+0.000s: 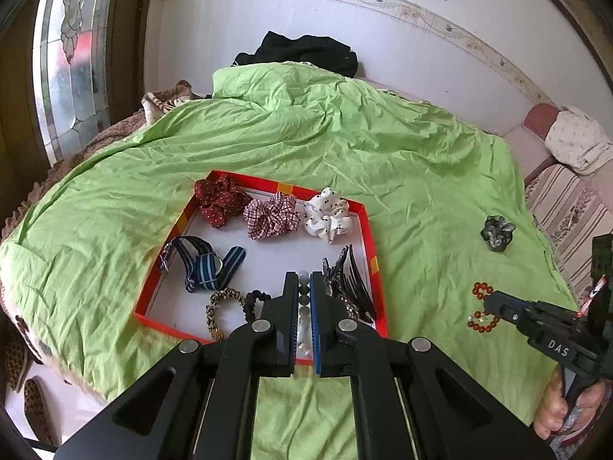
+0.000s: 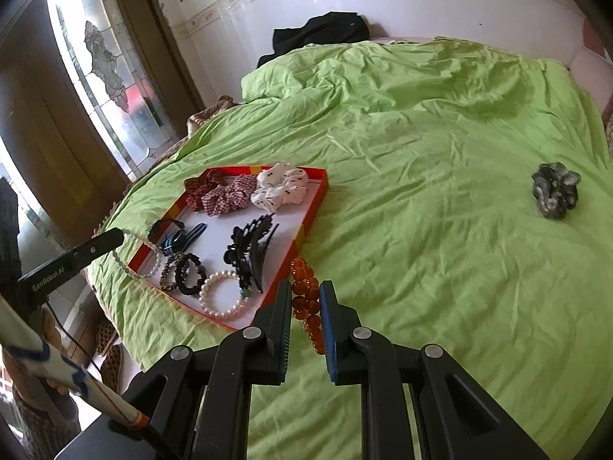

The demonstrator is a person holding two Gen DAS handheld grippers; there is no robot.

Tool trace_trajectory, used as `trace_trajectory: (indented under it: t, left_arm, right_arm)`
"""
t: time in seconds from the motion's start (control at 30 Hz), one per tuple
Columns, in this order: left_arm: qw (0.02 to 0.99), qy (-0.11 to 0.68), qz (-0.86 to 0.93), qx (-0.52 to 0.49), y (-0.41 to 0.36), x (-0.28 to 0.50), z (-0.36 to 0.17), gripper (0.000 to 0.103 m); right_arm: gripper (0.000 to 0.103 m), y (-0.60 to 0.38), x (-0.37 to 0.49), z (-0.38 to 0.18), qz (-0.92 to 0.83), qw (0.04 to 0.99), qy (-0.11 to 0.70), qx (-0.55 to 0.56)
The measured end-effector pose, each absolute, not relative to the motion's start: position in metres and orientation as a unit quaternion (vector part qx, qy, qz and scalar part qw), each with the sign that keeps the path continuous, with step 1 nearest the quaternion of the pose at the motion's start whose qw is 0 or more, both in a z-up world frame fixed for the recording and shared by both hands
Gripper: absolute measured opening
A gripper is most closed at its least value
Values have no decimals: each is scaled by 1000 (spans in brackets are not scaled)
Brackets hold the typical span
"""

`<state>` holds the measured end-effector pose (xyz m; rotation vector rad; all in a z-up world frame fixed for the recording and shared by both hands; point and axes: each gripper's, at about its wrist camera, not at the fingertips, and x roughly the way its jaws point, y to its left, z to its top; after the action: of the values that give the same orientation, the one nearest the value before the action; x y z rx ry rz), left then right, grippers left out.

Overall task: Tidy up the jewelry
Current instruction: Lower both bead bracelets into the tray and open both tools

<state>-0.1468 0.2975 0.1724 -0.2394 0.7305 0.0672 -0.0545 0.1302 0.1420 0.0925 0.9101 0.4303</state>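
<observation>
Two grippers, both loaded, both aimed down toward the red tray (image 1: 373,237) on the green bedspread (image 1: 421,176). Left to right: left gripper (image 1: 304,287) is clamped tight on a pale bead strand (image 1: 304,299), grey-green and white beads running lengthwise between its pads, hanging over the tray's near edge. Drop spot looks like the bare white floor just ahead, btwn the striped blue band (image 1: 207,264) and the black claw clips (image 1: 350,280). Tray's already busy, w/ three scrunchies across the far side and a white pearl bracelet (image 2: 222,295) by the near rim.

Right gripper (image 2: 305,299) grips an amber bead bracelet (image 2: 306,299), beads strung along its finger line, sitting just outside the tray's right wall. So tray lies left of it and it needs to swing left over that wall. Left hand's nearer the tray, prob places first. Dark green scrunchie (image 2: 555,189) sits well apart, far right on the bedspread, not yet collected.
</observation>
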Motion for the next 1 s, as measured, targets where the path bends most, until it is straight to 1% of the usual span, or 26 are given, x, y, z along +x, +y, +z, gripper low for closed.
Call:
trace_trajectory:
  t: [0.17, 0.37, 1.0]
  left_arm:
    - [919, 370, 16, -137, 315, -132, 171, 5]
    - [914, 382, 24, -132, 328, -115, 168, 5]
    - [906, 404, 4, -128, 339, -58, 156, 5]
  right_arm:
    - [16, 143, -45, 142, 228, 867, 441, 48]
    - [16, 160, -31, 146, 244, 861, 443, 45]
    - [16, 236, 30, 149, 314, 829, 458, 65]
